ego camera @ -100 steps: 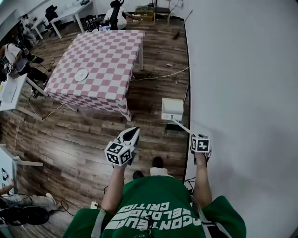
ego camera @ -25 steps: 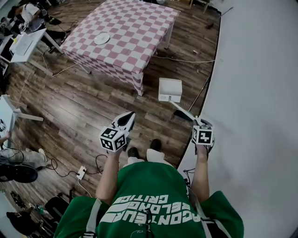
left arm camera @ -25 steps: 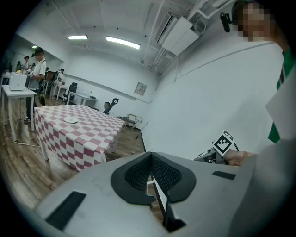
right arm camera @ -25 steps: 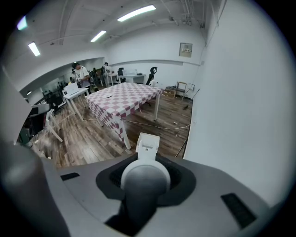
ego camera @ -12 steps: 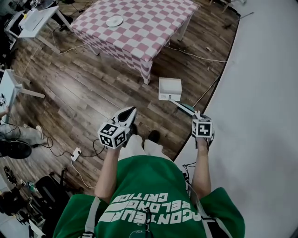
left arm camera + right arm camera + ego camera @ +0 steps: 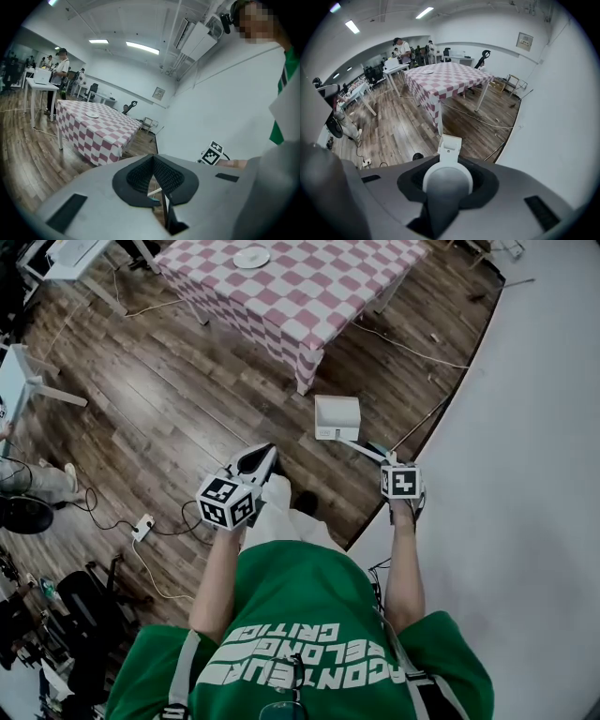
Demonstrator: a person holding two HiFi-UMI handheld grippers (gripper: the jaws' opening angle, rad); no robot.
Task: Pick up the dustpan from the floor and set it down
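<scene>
1. One tool carries the whole load. The right tool point(image 6: 392, 463) pinches the round white handle point(image 6: 446, 185) of the dustpan point(image 6: 337, 418), with its jaws part-way closed around the shaft.
2. The left tool point(image 6: 265, 457) has its jaws pressed together on nothing. It sits beside the person's leg, well apart from the dustpan, so it gives no support.
3. The pan end reaches forward from the right tool, low over the wooden floor point(image 6: 187, 399). It lies between the person's shoe point(image 6: 305, 502) and the corner of the chequered surface point(image 6: 309, 296), near the white wall point(image 6: 525, 474). I cannot tell whether the pan touches the boards.
4. The first risk is swivel. The handle looks smooth and round, and the only pinch is far from the pan. The pan's weight could turn the shaft in the jaws, so the pan would meet the floor on an edge.
5. The second risk is an early release. If the jaws spread before the pan sits flat, the long handle would likely topple toward the wall or the shoe.
6. The third risk is snagging. A white cable point(image 6: 478, 121) crosses the floor beyond the pan, and the surface's leg stands near. A forward slide at set-down could catch either one.
</scene>
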